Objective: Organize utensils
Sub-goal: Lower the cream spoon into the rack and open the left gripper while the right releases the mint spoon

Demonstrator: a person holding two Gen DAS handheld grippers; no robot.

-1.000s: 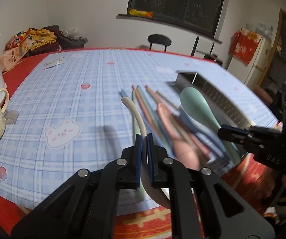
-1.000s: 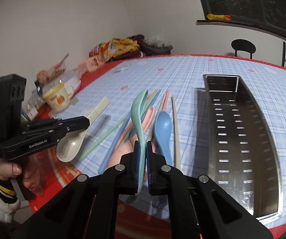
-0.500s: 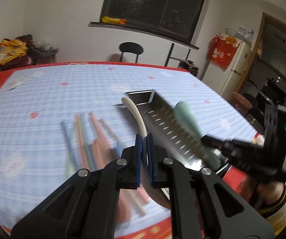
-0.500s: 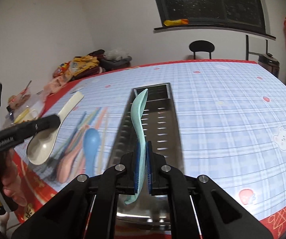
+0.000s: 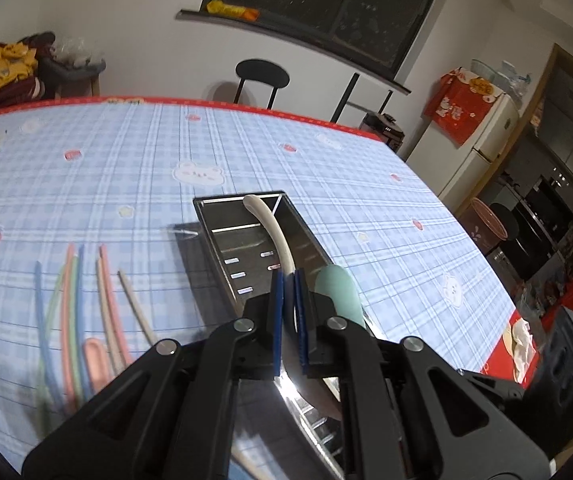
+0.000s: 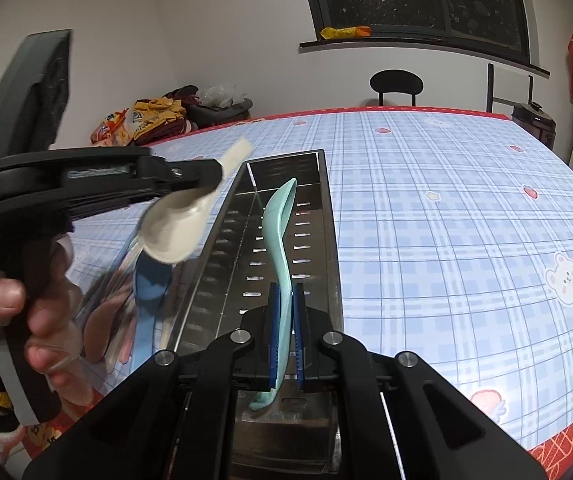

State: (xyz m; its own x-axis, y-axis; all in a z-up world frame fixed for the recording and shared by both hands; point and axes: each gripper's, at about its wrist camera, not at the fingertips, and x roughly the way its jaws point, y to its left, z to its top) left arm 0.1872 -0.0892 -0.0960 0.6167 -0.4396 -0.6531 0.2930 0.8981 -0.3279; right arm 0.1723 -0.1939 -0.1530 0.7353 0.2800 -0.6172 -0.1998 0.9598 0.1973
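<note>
My left gripper [image 5: 288, 280] is shut on a cream spoon [image 5: 272, 230], whose handle reaches out over the long steel tray [image 5: 222, 248]. In the right wrist view that cream spoon [image 6: 178, 224] hangs bowl-down beside the steel tray's [image 6: 330, 208] left wall, carried by the left gripper [image 6: 218, 174]. My right gripper [image 6: 285, 292] is shut on a mint-green spoon [image 6: 280, 220], held on edge above the tray's inside. The same green spoon [image 5: 336, 286] shows just right of my left fingers. Several pastel chopsticks [image 5: 72, 292] and a pink spoon [image 5: 94, 360] lie on the cloth left of the tray.
A blue spoon [image 6: 150, 284] lies by the tray's left wall. The blue checked tablecloth [image 6: 446, 220] with a red border stretches to the right. A black chair [image 5: 262, 76] stands at the far edge, snack bags [image 6: 146, 120] at the far left. A hand [image 6: 10, 304] grips the left tool.
Both grippers swung from the utensil pile over to the steel tray. The cream spoon now hangs over the tray's far end and the green spoon lines up along its inside.
</note>
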